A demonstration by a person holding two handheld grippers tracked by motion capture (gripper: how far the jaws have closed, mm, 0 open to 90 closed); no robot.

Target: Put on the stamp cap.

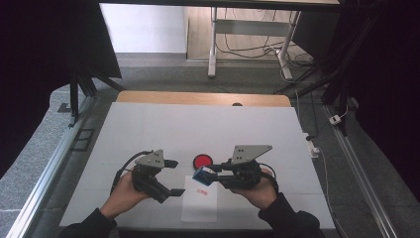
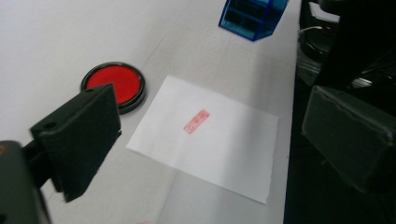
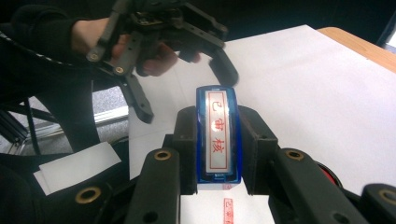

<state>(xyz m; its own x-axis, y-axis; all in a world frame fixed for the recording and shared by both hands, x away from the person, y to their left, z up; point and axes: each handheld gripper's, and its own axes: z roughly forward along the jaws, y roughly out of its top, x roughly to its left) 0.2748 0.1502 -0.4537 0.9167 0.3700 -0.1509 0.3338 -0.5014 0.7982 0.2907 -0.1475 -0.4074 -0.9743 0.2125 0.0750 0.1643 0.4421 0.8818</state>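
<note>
Black left gripper (image 1: pixel 173 177): released, jaws wide, at nine o'clock of the paper sheet (image 1: pixel 200 200). Red ink pad (image 1: pixel 202 160): twelve o'clock. Blue stamp (image 1: pixel 201 175): clenched in right gripper (image 1: pixel 210 173), lifted (imprint already made). Judged next: set the stamp down.

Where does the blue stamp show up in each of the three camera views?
High view: the blue stamp sits low of centre, clamped in the right gripper, just above the sheet of paper.
Left gripper view: at the top edge, right of centre.
Right gripper view: dead centre, upright between the black jaws.
Shared landmark: the red stamped mark on the paper.
</note>
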